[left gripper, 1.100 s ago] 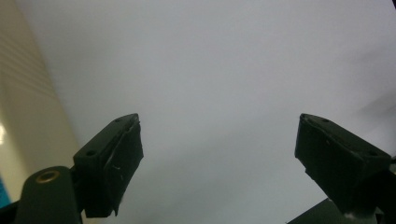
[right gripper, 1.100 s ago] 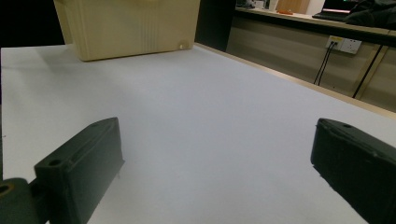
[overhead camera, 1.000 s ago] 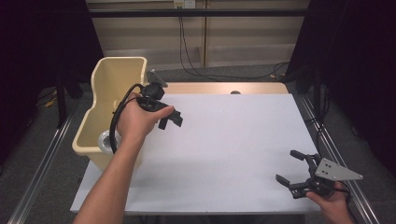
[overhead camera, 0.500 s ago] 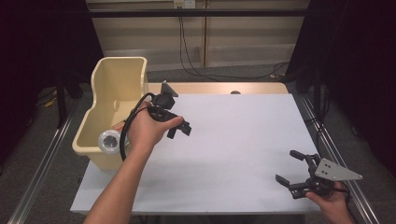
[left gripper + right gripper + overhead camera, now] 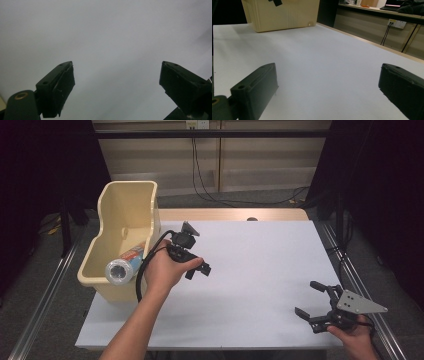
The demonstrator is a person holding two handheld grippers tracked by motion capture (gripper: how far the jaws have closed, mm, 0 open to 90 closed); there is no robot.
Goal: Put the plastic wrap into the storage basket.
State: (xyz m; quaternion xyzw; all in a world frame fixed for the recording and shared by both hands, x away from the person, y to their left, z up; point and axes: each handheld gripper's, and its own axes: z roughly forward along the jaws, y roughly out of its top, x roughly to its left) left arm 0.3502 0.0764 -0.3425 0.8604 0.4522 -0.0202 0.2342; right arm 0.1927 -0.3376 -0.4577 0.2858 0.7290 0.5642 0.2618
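A cream plastic bin (image 5: pixel 129 186) stands at the table's left edge. A clear plastic bottle (image 5: pixel 124 265) with a coloured label lies inside it, its round end toward me. My left gripper (image 5: pixel 198 271) hangs just right of the bin over the white table top (image 5: pixel 260 260), held in a hand, its cable looping back over the wrist. In the left gripper view its jaws (image 5: pixel 117 75) stand open with only bare white surface between them. My right gripper (image 5: pixel 306 297) rests low at the near right corner, open and holding nothing (image 5: pixel 327 80).
The bin's side wall (image 5: pixel 284 15) shows far off in the right gripper view. Metal rails run along both sides of the table. Cables and a wall socket (image 5: pixel 396 23) sit behind the far edge.
The left hand and its gripper moved right and down, away from above the bin and out over the table. The bottle now lies uncovered in the bin. The right gripper stayed still.
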